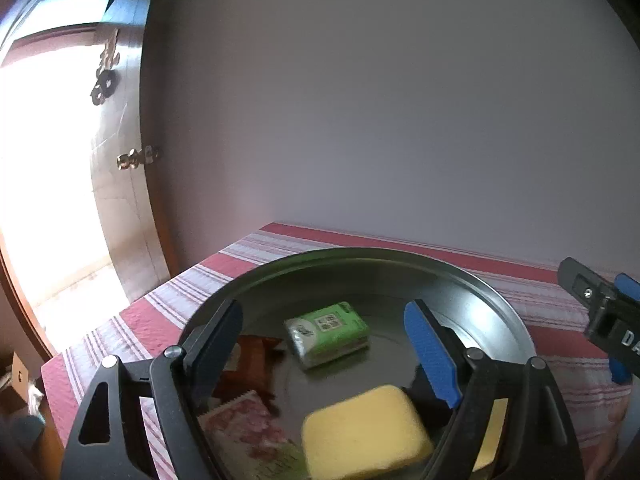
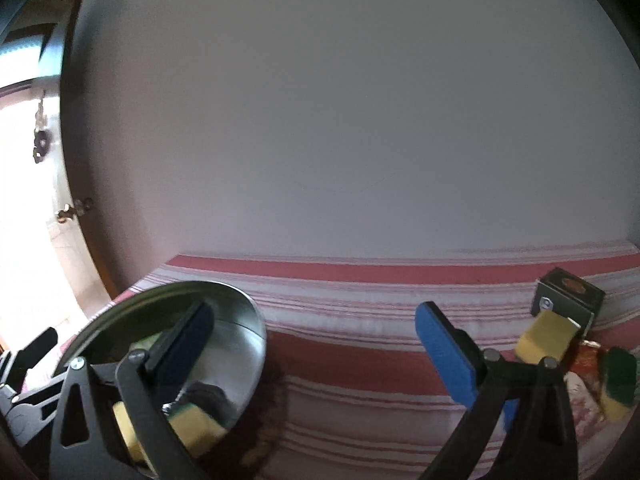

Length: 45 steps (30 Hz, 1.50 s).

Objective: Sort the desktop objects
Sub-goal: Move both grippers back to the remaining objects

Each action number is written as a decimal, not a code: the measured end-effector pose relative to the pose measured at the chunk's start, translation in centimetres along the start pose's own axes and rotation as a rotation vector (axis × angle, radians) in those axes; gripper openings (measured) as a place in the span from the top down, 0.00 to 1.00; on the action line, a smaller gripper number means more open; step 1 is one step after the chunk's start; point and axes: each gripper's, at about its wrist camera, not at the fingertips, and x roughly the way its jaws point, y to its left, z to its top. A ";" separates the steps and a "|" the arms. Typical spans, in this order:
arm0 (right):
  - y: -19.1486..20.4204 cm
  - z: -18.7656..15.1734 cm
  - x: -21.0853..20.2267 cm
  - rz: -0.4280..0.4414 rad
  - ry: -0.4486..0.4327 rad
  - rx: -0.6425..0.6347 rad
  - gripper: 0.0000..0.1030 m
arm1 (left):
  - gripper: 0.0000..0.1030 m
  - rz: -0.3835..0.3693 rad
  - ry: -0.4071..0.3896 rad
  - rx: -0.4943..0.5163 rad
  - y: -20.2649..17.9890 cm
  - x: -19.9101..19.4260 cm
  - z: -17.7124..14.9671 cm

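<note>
The left tongs [image 1: 328, 344] stand wide with nothing between them, above the metal basin [image 1: 480, 300] on the striped bench [image 2: 360, 320], where a green tissue pack [image 1: 328, 334] and a yellow sponge [image 1: 364, 432] lie. The right tongs [image 2: 316, 344] are also wide and empty over the cloth. A dark box [image 2: 570, 294] and another sponge [image 2: 544, 338] wait at the right.

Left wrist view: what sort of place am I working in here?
Probably a room in a home: a table under a red-and-white striped cloth against a plain wall, beside a wooden door with a brass handle.
</note>
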 end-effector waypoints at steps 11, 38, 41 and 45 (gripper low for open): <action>-2.8 -0.7 -0.1 -0.088 0.046 -0.045 0.00 | 0.18 -0.058 -0.051 0.047 -2.9 -1.5 -0.8; -11.8 -1.7 -3.7 -0.228 0.059 -0.010 0.01 | 0.18 -0.204 -0.017 0.236 -11.7 -3.8 -2.3; -12.9 -1.7 -4.5 -0.249 0.053 -0.013 0.00 | 0.18 -0.225 -0.013 0.271 -13.3 -4.6 -2.8; -14.5 -1.7 -5.5 -0.286 0.045 -0.026 0.00 | 0.18 -0.267 0.026 0.318 -14.9 -4.2 -3.0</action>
